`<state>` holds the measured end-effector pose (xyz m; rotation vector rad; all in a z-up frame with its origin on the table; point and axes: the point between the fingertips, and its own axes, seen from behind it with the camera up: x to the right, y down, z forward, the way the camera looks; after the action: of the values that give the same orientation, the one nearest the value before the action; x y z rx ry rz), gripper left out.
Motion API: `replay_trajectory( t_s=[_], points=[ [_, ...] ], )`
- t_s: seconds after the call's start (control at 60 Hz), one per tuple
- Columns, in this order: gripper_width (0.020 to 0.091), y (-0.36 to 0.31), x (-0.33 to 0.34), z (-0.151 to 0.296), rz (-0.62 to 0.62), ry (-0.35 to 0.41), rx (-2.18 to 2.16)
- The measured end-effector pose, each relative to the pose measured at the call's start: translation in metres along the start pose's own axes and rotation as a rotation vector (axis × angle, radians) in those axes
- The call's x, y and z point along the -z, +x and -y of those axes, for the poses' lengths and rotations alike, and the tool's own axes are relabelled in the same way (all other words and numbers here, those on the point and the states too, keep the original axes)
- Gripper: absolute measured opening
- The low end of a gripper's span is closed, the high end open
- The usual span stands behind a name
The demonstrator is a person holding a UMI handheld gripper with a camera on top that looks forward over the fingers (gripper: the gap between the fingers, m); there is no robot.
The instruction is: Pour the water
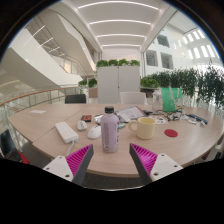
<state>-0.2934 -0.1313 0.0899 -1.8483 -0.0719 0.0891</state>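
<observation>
A: One bottle (109,128) stands upright on the table (40,125), just ahead of the fingers and centred on their gap. Gripper (110,160) wide open, holding nothing.

B: Step?

A: Approach, by my reading; grasp not yet made. Next: advance straight, close on the body.

B: Room?

A: Mug (145,127) just right of it, white clutter (67,131) left. Near edge close under the pads (78,160). Corridor narrow but open.

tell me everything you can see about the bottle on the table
The bottle is a pale, translucent-looking plastic one with a dark cap on top. It stands upright on the round wooden table, just ahead of the open fingers and centred between them, with gaps at both sides. Nothing touches it but the table. A yellowish cup stands apart beside it.
</observation>
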Motion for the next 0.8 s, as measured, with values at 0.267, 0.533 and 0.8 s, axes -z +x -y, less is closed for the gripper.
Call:
replay_trajectory(
  t_s=[0.267,0.533,0.8],
  points=[
    [0.0828,-0.011,-0.142,0.017,-0.043,0.069,0.011],
    [0.0514,-0.016,-0.165,0.019,-0.028,0.051,0.050],
    [0.0382,-0.030,-0.167,0.026,0.096,-0.054,-0.075]
  ],
)
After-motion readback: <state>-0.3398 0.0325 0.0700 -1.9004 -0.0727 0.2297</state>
